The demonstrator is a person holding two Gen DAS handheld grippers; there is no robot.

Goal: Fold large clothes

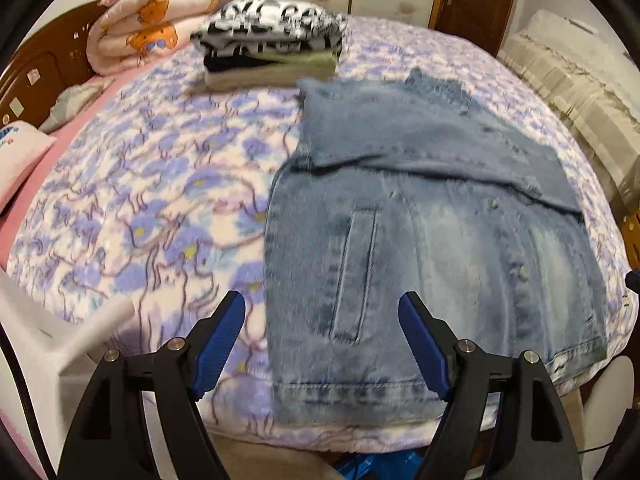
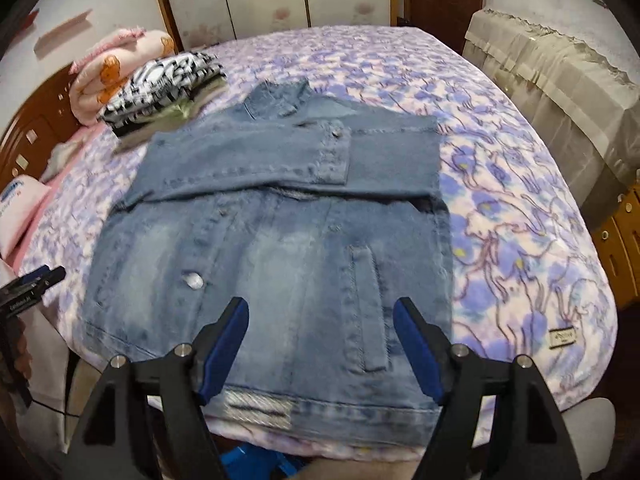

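Faded blue denim jacket point(image 2: 280, 240) on purple-flowered blanket point(image 2: 500, 200).

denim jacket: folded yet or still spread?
Partly folded. The denim jacket lies flat on the bed, sleeves crossed over the chest; its lower half is unfolded.

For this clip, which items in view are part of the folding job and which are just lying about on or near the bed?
In the job:
- denim jacket, spread on the bed, sleeves folded across
- left gripper, open
- right gripper, open
- stack of folded clothes, likely finished pieces

Lying about:
- bear-print quilt, rolled by the headboard
- floral blanket
- white pillow
- covered furniture beside the bed
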